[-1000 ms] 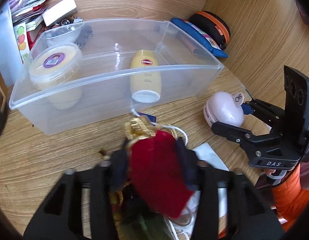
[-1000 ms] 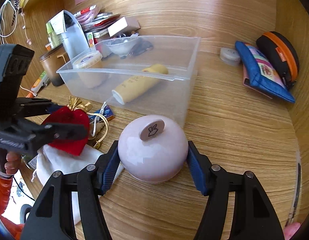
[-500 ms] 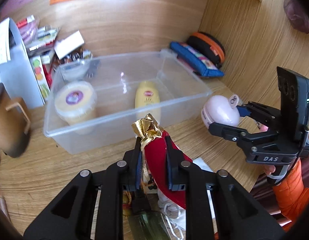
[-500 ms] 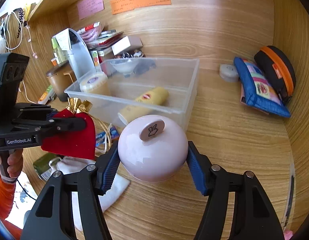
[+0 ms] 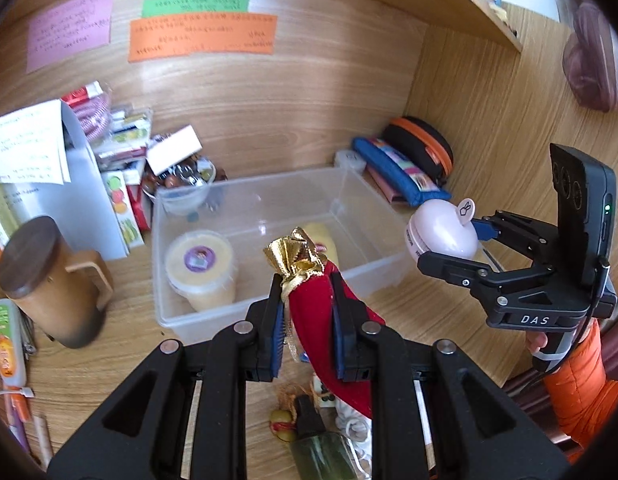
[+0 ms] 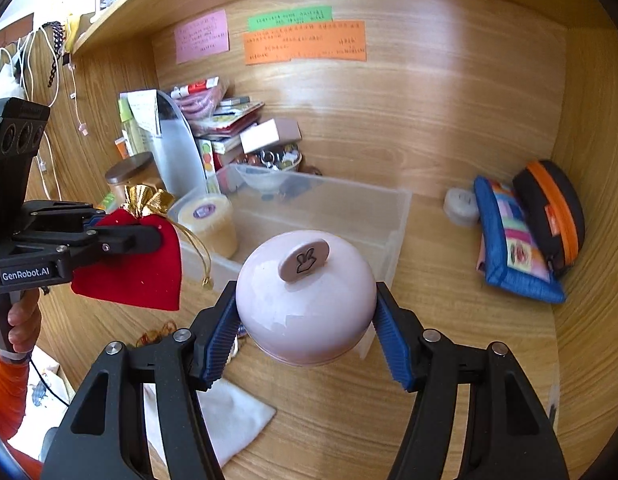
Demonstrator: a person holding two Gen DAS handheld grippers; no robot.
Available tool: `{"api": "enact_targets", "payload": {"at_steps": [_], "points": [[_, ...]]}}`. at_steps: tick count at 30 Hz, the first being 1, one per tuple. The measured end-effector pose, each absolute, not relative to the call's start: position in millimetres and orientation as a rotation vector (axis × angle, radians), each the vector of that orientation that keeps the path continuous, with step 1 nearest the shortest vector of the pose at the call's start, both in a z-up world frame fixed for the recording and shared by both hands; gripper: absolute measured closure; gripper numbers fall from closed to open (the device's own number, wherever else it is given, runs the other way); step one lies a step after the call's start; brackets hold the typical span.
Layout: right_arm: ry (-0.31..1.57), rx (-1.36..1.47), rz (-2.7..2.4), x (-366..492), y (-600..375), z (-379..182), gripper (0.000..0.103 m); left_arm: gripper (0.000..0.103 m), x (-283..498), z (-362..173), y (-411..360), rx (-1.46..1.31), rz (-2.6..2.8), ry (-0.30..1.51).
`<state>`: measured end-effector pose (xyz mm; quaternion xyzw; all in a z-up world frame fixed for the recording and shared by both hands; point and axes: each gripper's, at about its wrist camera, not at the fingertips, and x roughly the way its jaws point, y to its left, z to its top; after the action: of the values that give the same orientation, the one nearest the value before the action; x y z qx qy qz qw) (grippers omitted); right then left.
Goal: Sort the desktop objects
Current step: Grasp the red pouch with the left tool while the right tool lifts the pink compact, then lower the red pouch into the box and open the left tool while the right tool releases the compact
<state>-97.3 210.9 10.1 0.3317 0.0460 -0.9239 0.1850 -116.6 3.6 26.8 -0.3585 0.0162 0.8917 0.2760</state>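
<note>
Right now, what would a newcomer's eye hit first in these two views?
The red pouch with its gold top, pinched in the left gripper and held up in front of the clear bin. Next, the pink dome clamped in the right gripper, off the bin's right end. Behind, bright notes on the back wall.

The left gripper [image 5: 305,316], black with blue pads, is raised above the desk with its jaws clamped on a red velvet pouch [image 5: 315,308]. On the right, the right gripper [image 6: 305,330] is also aloft, its jaws closed around a pale pink domed container [image 6: 305,304].
</note>
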Motion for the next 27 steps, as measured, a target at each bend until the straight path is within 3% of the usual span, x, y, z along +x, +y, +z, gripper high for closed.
{"api": "enact_targets", "payload": {"at_steps": [15,27], "points": [[0.176,0.895,-2.625,-130,204,34,0.043,0.084,-156,67,-14,-0.892,2.493,0.031],[0.183,0.923,-2.601,-163,198,26,0.043,0.084,-195,47,4,-0.955,2.471,0.065]]}}
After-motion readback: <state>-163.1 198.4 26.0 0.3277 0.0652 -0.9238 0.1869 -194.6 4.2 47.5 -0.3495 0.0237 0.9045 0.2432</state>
